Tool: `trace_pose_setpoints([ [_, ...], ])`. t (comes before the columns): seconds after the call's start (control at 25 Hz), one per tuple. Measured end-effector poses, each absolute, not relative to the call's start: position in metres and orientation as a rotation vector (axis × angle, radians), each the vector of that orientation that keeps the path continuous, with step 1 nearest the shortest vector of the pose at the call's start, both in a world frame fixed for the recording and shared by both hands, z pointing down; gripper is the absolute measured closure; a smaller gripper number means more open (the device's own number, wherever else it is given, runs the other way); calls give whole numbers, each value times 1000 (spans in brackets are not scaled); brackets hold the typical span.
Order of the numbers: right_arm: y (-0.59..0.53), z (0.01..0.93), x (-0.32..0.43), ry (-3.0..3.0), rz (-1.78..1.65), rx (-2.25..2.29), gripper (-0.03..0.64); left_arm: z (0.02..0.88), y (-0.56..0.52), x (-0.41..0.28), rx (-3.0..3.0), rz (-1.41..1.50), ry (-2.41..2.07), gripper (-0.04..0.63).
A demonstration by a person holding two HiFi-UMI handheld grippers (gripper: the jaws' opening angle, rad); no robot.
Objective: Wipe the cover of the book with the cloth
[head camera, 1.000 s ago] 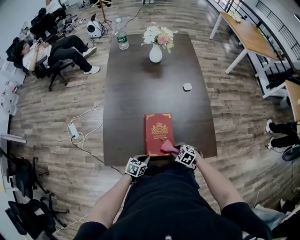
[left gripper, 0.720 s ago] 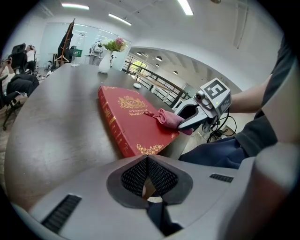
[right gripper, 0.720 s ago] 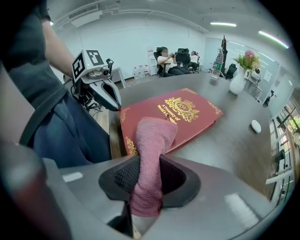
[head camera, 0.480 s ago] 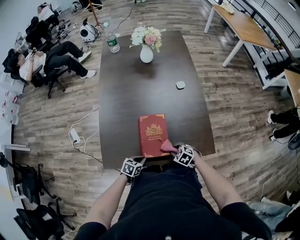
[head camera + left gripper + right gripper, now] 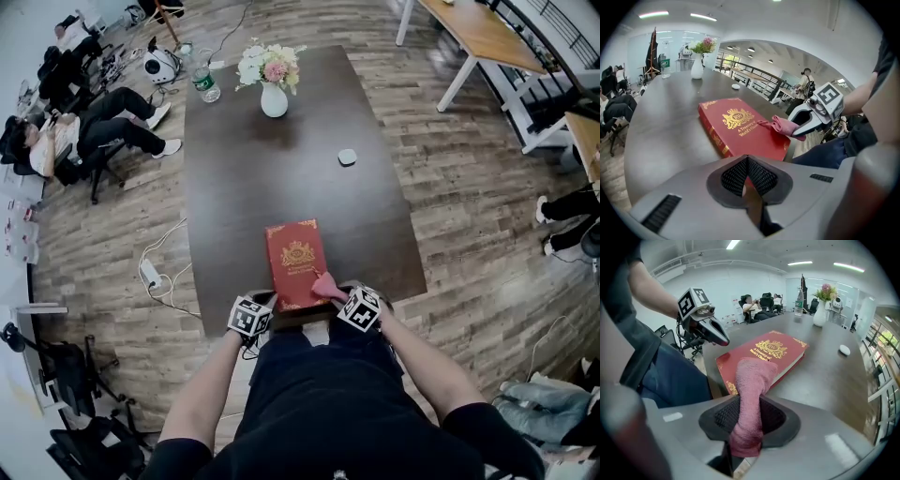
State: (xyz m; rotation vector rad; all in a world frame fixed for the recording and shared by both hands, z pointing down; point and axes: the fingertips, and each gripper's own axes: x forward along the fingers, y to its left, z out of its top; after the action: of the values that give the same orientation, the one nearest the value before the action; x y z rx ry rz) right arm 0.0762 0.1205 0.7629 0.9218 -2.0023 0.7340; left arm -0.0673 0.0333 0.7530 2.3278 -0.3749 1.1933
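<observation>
A red book (image 5: 295, 261) with a gold crest lies flat at the near edge of the dark table (image 5: 244, 178). My right gripper (image 5: 336, 292) is shut on a pink cloth (image 5: 325, 285), which rests on the book's near right part. In the right gripper view the cloth (image 5: 751, 394) sticks out between the jaws and drapes onto the cover (image 5: 773, 352). My left gripper (image 5: 265, 300) is at the book's near left corner, jaws shut. In the left gripper view nothing shows between them and the book (image 5: 736, 126) lies just beyond.
A white vase of flowers (image 5: 273, 98) and a water bottle (image 5: 204, 86) stand at the table's far end. A small white object (image 5: 347, 157) lies right of centre. Seated people (image 5: 56, 141) are far left. A power strip with cables (image 5: 150, 274) lies on the floor.
The head view has shifted, so the table and book sit a little further left in frame. Both grippers stay at the book's near end, and the cloth stays on the cover.
</observation>
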Motion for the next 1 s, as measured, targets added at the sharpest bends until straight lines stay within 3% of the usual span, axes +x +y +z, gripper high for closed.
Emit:
trace_pose_setpoints([
  [1.0, 79, 751, -70, -1964, 809, 1139, 499, 772, -27, -10, 2465, 1185, -14, 601],
])
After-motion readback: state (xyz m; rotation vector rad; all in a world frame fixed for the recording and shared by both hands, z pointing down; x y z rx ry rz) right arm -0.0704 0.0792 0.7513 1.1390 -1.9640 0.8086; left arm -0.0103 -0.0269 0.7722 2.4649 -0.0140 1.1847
